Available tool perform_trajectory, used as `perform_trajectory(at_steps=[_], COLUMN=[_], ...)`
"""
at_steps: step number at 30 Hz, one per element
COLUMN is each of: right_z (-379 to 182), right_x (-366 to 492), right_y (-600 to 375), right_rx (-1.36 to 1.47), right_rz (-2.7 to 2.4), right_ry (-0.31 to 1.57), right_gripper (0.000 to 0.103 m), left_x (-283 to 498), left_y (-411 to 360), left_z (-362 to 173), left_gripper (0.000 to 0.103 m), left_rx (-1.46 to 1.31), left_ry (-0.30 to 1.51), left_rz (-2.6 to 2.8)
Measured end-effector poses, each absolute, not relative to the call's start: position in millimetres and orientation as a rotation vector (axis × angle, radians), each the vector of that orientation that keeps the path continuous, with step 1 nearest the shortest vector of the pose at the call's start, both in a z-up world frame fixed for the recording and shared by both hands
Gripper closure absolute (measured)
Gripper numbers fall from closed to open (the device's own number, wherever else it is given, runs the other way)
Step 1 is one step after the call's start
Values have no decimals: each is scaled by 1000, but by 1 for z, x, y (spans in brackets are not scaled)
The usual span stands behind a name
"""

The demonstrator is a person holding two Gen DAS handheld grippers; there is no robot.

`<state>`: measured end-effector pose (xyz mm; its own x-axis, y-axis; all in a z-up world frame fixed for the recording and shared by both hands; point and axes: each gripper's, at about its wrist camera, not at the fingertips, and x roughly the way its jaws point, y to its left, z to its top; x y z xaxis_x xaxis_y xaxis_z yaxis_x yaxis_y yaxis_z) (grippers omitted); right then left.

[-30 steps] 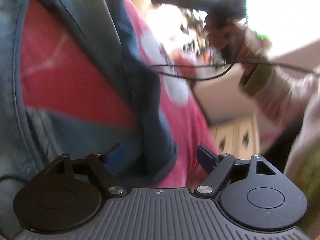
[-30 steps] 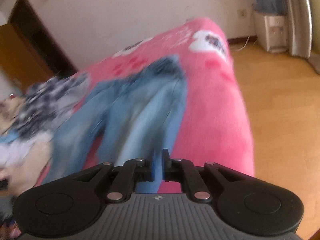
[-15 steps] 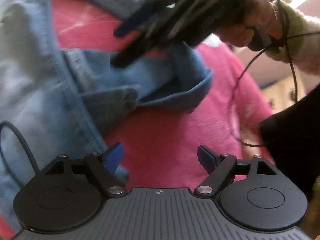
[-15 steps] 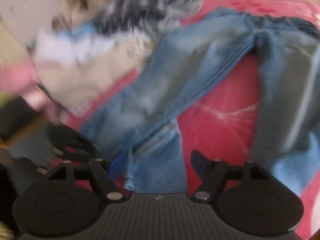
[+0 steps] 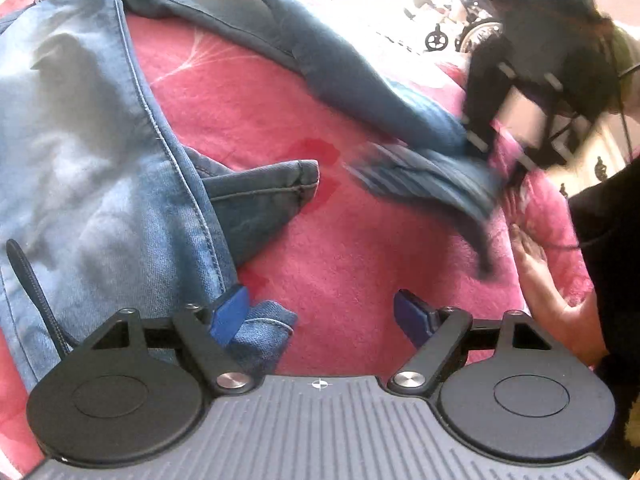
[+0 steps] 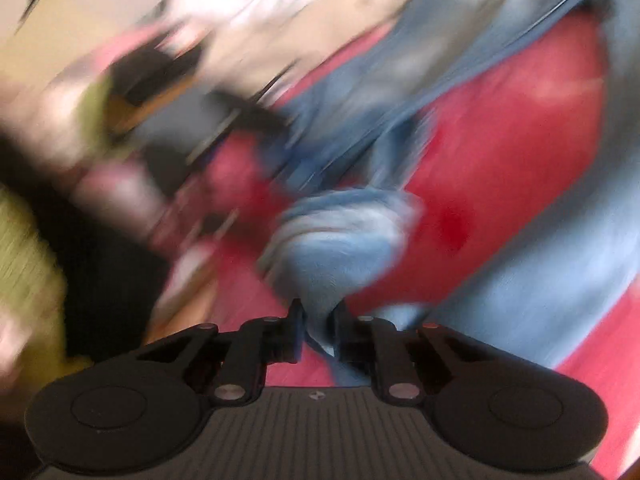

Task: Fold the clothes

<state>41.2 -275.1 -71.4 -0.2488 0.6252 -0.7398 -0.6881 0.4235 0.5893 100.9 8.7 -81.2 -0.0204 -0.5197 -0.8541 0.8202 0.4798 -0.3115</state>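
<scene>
The left hand-held gripper [image 5: 322, 314] is wide open over the fuzzy pink blanket [image 5: 340, 240]; the right hand-held gripper [image 6: 318, 330] pinches the soft blue jeans [image 6: 340, 236].

Blue jeans [image 5: 92, 152] sprawled, legs apart; hem bunched

a pink fleece blanket [image 5: 360, 248] with darker red marks covers the bed. beyond its far edge, strong daylight washes out the room, where small wheels [image 5: 436, 38] show. pale cupboard fronts [image 5: 604, 152] with dark knobs stand at right
</scene>
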Motion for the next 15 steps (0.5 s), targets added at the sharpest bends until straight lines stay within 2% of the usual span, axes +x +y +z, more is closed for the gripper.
perform_trajectory(at_steps=[5,10,13,15], right_z=[-78,-52,-34,-28], right_x=[-4,17,28,30], right_y=[-264,-286,-310,-316], right_rx=[-363,-216,-143,-153], right_rz=[1309,1229,1183,1162], right_ry=[1438,1396,1365,1360], right_gripper=[78,75,69,69], left_x=[112,120,114,110], left_y=[7,6,-10,-20], left_z=[-78,-61,-66,-69], left_gripper=[23,23,22,22], left_rx=[270,166,156,151], left_ry=[1205,1181,1183,1184], left_rz=[-1100,-1134,-1200,-1245])
